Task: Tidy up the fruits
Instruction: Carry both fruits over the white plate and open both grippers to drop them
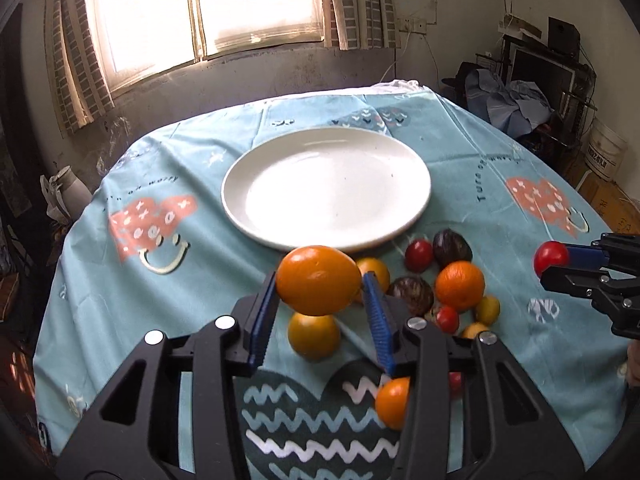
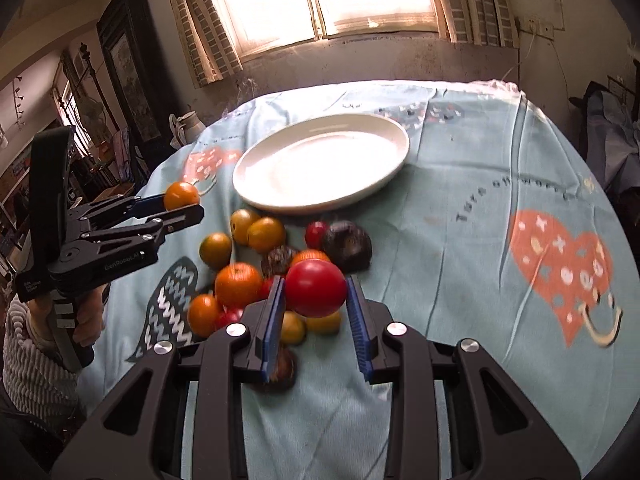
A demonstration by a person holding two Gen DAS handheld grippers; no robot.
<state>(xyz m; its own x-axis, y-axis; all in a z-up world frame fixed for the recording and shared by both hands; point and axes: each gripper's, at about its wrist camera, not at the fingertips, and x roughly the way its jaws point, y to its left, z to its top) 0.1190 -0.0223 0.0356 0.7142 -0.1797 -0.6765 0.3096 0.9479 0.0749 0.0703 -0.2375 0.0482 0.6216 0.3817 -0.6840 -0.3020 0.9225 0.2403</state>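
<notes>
My left gripper (image 1: 320, 285) is shut on an orange fruit (image 1: 318, 272), held above the tablecloth just in front of the empty white plate (image 1: 234, 204). In the right wrist view the left gripper (image 2: 188, 205) shows at the left with the orange fruit (image 2: 181, 195) at its tips. My right gripper (image 2: 316, 286) is shut on a red tomato (image 2: 316, 280), lifted over the fruit pile (image 2: 238, 284); it also appears at the right edge as the right gripper (image 1: 554, 266) with the tomato (image 1: 551, 257). The plate (image 2: 256, 200) lies beyond the pile.
Several orange, yellow, red and dark fruits (image 1: 459, 285) lie loose on the blue patterned tablecloth (image 1: 120, 300) near the plate. A person's hand (image 2: 86, 322) grips the left tool. A pitcher (image 1: 68, 190) stands off the table's left; clutter (image 1: 516, 108) and a bucket (image 1: 606, 152) are at the right.
</notes>
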